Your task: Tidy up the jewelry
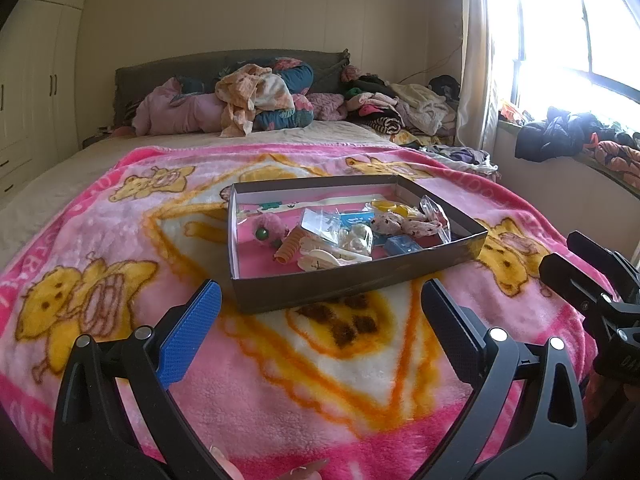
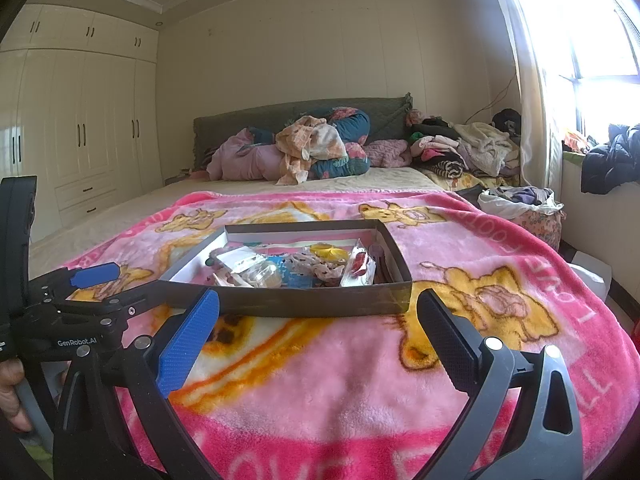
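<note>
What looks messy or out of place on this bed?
The shallow box sits askew on the pink blanket, its trinkets heaped in a jumble toward one end rather than sorted. Clothes are piled loose by the headboard. Both claws, left and right, hover open, holding nothing.

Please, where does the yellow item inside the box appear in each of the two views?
Left wrist view: the yellow item lies right of centre, near the far wall of the box.
Right wrist view: the yellow item is at the centre, toward the box's far end.
Shared landmark: the grey headboard.
</note>
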Motion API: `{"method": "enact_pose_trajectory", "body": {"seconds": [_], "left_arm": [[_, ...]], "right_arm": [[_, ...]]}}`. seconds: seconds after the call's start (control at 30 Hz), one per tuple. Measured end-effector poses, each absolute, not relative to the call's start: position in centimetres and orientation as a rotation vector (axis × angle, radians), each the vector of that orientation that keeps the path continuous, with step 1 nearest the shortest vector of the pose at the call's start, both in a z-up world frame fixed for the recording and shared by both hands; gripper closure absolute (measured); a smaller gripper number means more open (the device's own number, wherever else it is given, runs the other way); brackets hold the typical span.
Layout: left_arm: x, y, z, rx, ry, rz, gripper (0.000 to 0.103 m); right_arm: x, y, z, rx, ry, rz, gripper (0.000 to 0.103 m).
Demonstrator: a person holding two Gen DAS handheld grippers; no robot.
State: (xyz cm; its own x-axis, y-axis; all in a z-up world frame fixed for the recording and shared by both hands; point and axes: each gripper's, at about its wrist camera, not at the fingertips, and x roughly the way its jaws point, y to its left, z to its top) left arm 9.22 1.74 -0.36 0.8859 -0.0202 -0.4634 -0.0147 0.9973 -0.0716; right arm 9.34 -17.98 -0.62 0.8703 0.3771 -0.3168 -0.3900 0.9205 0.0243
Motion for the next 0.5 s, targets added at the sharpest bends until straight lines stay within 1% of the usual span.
{"method": "enact_pose_trajectory", "body": {"seconds": [0.5], "left_arm": [[9.19, 1.99, -0.54, -0.072, 0.490, -0.009, 0.012]], "right_arm": [[9.29, -18.05, -0.59, -0.039, 0.320, 0.401, 0.006]]}}
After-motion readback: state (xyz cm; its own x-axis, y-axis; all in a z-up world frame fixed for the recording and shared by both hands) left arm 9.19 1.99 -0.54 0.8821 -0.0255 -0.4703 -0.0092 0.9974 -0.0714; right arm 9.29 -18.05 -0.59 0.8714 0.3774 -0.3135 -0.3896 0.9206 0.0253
